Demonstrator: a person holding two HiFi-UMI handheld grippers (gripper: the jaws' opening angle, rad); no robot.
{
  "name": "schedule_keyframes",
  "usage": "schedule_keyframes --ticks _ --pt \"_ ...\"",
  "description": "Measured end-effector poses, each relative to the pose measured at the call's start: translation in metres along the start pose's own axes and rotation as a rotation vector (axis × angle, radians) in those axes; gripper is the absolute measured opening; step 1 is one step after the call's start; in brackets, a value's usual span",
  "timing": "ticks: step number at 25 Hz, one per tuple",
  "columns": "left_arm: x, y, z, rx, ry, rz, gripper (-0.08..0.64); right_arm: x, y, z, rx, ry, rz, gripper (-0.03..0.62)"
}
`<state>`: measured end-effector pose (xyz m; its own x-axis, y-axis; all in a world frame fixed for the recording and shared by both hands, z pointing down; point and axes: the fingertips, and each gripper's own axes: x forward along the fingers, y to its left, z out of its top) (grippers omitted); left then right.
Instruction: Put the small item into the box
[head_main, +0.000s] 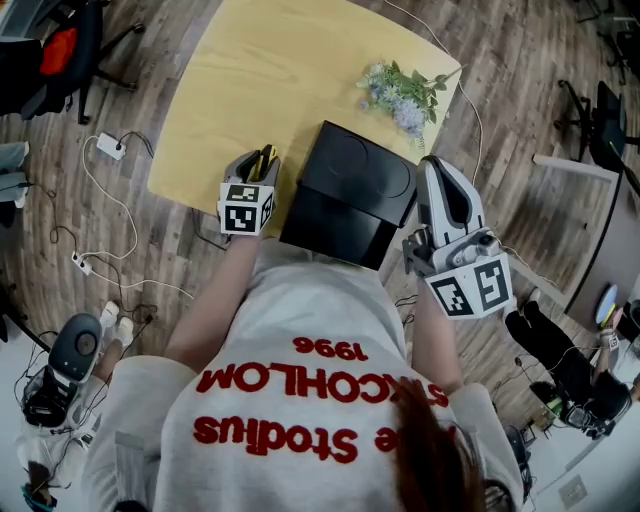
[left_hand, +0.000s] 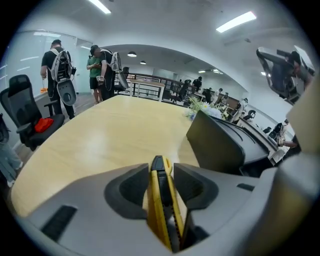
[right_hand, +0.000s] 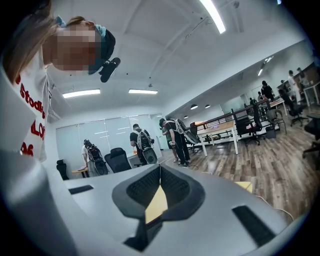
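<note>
Now — step: pick-up, judged | left gripper (head_main: 258, 168): jaws apart, straddling yellow knife (left_hand: 159, 200) at table (head_main: 260, 70) edge beside closed black box (head_main: 335, 225) | right gripper (right_hand: 159, 175): jaws together, empty | next: clamp knife, likely open lid (head_main: 360, 175).

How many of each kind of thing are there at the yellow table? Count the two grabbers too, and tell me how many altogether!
Black box: 1
Yellow knife: 1
Bunch of flowers: 1
Grippers: 2 (left gripper, right gripper)
Total: 5
</note>
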<state>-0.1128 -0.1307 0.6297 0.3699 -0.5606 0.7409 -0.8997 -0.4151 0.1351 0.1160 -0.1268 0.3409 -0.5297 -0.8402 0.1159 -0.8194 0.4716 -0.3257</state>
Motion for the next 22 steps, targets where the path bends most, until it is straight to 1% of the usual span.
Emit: schedule_keyframes --ticks 2,4,6,8,11,13,16,19,22 --pt "-0.0006 0.0028 0.0008 -0.014 0.002 0.012 0.142 -0.0004 -0.0002 -0.0002 0.003 0.002 0.000 0.006" --pt "-0.0013 0.0035 0.0013 -0.025 0.003 0.025 0.141 -0.0016 -0.0001 -0.0004 0.005 0.002 -0.001 0.006" --pt "-0.0015 0.0031 0.0011 -0.019 0.004 0.041 0.142 -0.0023 -0.0003 -0.0010 0.007 0.003 -0.002 0.006" --pt "-0.0004 0.0026 0.0006 0.006 0.015 0.056 0.143 -0.0019 -0.0008 -0.0017 0.008 0.005 -0.002 0.006" --pt "0.0019 -0.0003 -0.0014 0.076 0.056 0.072 0.161 -0.0006 -0.0005 -0.0025 0.011 0.006 0.000 0.006" --pt "0.0024 -0.0018 -0.0018 0.094 0.062 0.076 0.167 -0.0002 -0.0003 -0.0032 0.012 0.007 0.002 0.006" --pt "0.0034 -0.0018 -0.0017 0.096 0.069 0.075 0.167 0.0002 -0.0015 -0.0041 0.016 0.007 0.004 0.006" --pt "0.0025 0.0011 -0.0020 0.074 0.070 0.069 0.150 0.0009 -0.0001 -0.0043 0.017 0.006 0.008 0.006" --pt "0.0008 0.0032 -0.0009 0.054 0.048 0.037 0.141 0.0022 0.0020 -0.0041 0.016 0.007 0.014 0.006"
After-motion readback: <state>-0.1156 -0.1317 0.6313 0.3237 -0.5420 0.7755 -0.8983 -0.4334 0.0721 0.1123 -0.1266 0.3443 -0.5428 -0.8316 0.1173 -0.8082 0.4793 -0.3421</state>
